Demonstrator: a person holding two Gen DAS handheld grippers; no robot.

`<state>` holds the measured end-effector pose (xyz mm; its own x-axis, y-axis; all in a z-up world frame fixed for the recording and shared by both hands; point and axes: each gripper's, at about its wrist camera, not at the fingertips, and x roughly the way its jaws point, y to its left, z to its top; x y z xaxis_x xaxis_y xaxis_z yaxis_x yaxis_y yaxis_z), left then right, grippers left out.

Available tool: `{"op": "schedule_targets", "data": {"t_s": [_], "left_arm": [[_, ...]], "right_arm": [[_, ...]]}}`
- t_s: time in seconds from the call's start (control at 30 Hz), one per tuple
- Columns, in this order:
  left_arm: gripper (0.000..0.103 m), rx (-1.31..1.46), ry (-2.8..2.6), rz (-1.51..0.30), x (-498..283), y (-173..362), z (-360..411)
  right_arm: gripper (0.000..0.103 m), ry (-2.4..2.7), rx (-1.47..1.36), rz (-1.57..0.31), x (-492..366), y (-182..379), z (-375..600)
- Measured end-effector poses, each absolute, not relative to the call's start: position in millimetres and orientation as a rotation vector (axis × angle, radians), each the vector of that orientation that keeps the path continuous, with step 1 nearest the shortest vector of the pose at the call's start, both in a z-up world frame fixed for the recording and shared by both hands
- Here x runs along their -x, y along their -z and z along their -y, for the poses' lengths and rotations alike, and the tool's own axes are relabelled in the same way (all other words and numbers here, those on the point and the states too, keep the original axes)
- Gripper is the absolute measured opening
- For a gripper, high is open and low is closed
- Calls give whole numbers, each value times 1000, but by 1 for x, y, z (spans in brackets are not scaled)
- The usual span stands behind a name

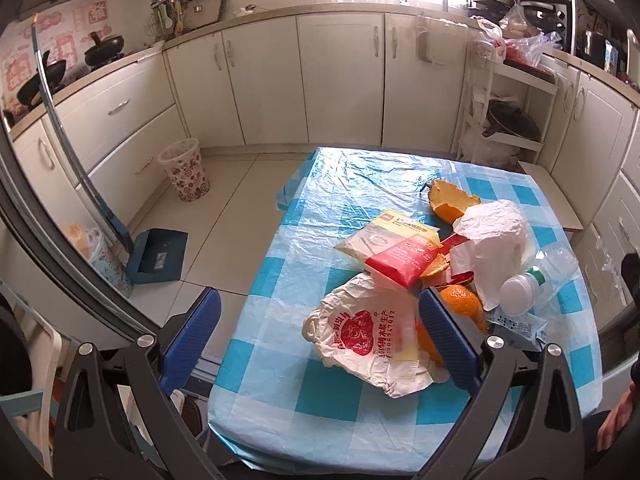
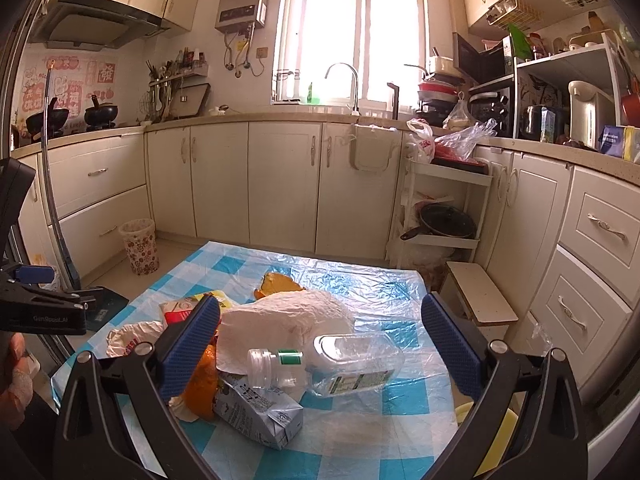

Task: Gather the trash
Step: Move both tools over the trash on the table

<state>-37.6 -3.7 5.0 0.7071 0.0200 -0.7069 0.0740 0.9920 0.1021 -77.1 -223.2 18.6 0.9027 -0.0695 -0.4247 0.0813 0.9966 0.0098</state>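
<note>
Trash lies in a pile on the blue checked table (image 1: pixel 352 412): a white printed plastic bag (image 1: pixel 360 340), a red and yellow wrapper (image 1: pixel 394 248), orange peel (image 1: pixel 450 200), a crumpled white bag (image 1: pixel 496 240), a clear plastic bottle (image 2: pixel 340 368), a grey carton (image 2: pixel 256 408) and an orange (image 1: pixel 460 300). My left gripper (image 1: pixel 320 336) is open and empty, above the printed bag. My right gripper (image 2: pixel 320 348) is open and empty, with the bottle between its fingers' line of sight.
A patterned waste bin (image 1: pixel 184 170) stands on the floor by the left cabinets, with a dustpan (image 1: pixel 158 256) nearer. A white shelf cart (image 2: pixel 436 216) and a small step stool (image 2: pixel 480 292) stand beyond the table's far right. A yellow object (image 2: pixel 492 436) sits low at right.
</note>
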Motion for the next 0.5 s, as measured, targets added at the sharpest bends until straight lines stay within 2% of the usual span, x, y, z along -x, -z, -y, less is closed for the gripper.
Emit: {"op": "schedule_targets", "data": {"t_s": [0.5], "left_arm": [[95, -193, 49, -774, 37, -1, 15]], "right_arm": [[97, 56, -50, -479, 88, -29, 253]]}}
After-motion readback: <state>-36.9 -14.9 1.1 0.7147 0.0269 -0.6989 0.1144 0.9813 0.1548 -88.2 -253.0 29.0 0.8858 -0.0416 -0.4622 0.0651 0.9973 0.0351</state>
